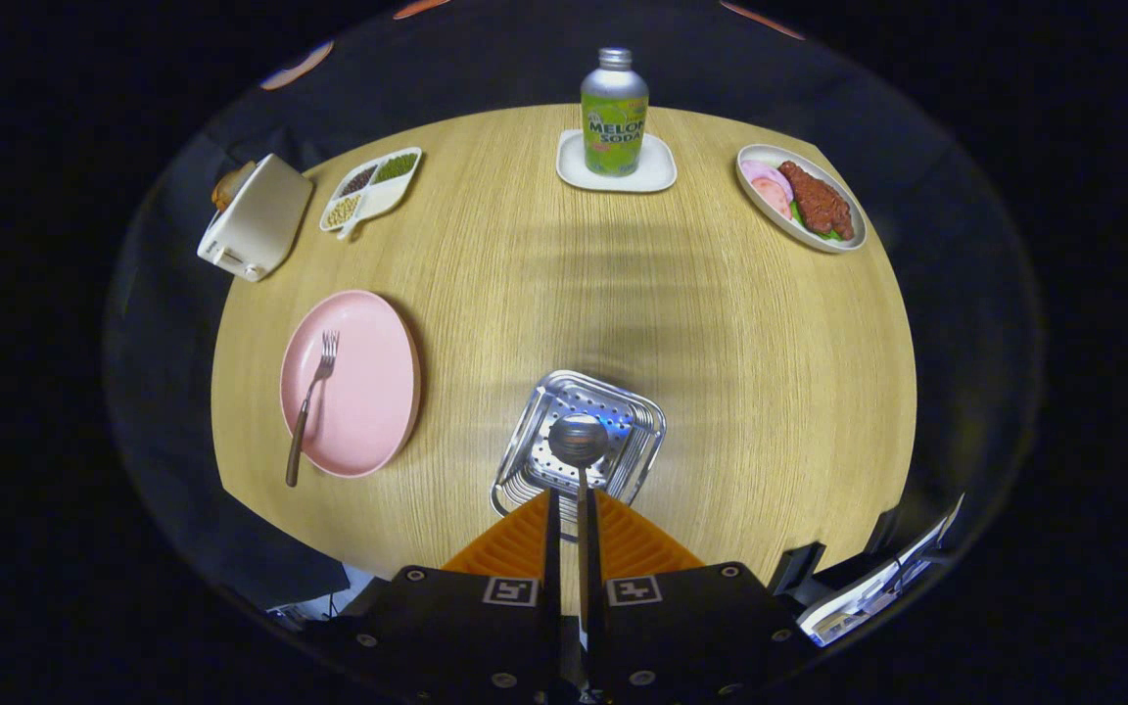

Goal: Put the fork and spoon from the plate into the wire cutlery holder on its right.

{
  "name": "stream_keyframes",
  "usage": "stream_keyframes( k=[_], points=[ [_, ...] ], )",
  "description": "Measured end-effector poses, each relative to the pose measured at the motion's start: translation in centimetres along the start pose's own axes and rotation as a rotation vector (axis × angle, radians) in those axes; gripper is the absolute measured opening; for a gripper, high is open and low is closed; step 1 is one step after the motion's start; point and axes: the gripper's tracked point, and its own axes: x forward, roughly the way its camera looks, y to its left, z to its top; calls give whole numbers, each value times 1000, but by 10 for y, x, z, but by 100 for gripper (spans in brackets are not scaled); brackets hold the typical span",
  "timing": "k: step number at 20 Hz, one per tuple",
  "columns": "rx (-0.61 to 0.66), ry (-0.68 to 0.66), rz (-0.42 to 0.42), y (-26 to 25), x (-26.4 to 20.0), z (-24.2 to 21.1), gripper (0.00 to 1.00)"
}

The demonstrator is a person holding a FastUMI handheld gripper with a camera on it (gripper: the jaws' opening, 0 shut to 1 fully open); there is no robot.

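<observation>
A soda bottle (614, 111), a meat dish (801, 198), a toaster (256, 217) and a sectioned tray (372, 189) are ringing the table (740, 372). The hand-held gripper (570, 504) is pinching the spoon (579, 440), its shiny bowl hanging over the wire cutlery holder (581, 441). The wooden-handled fork (311, 407) is lying on the pink plate (352, 383), left.

Staged dining set-up inside a recording booth, not a lived-in home: black cloth wall (525, 69) is enclosing a round light-wood table (721, 323). Tableware is sitting spaced apart as props: green melon-soda bottle (614, 113) standing on a white square coaster (657, 171), white oval dish of meat slices (801, 199), white divided tray of beans (371, 188), cream toaster (256, 217), pink round plate (368, 392), perforated steel cutlery holder (623, 411). Cables and equipment are lying below the table edge.
</observation>
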Motion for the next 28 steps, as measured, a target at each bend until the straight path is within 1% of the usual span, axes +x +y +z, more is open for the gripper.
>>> stream_keyframes(
  k=[2, 6, 7, 8, 10, 11, 12, 13, 14, 15, 17, 19, 22, 24, 28],
  points=[
    [5, -118, -9, 2, -7, 22, 13],
    [19, -386, -19, 14, -35, 63, 21],
    [23, -441, -16, 19, -43, 71, 25],
    [27, -490, -5, 25, -51, 77, 27],
    [37, -577, 6, 36, -64, 89, 43],
    [41, -619, 2, 40, -69, 96, 55],
    [39, -661, 2, 46, -76, 100, 60],
    [35, -700, 0, 51, -81, 106, 67],
    [29, -727, 1, 58, -86, 108, 72],
    [26, -759, 0, 64, -92, 110, 79],
    [20, -846, 5, 78, -112, 121, 86],
    [9, -949, 6, 92, -133, 132, 89],
    [-11, -1077, 16, 116, -156, 146, 93],
    [-23, -1129, 31, 131, -166, 151, 94],
    [-65, -1161, 76, 173, -169, 152, 94]
  ],
)
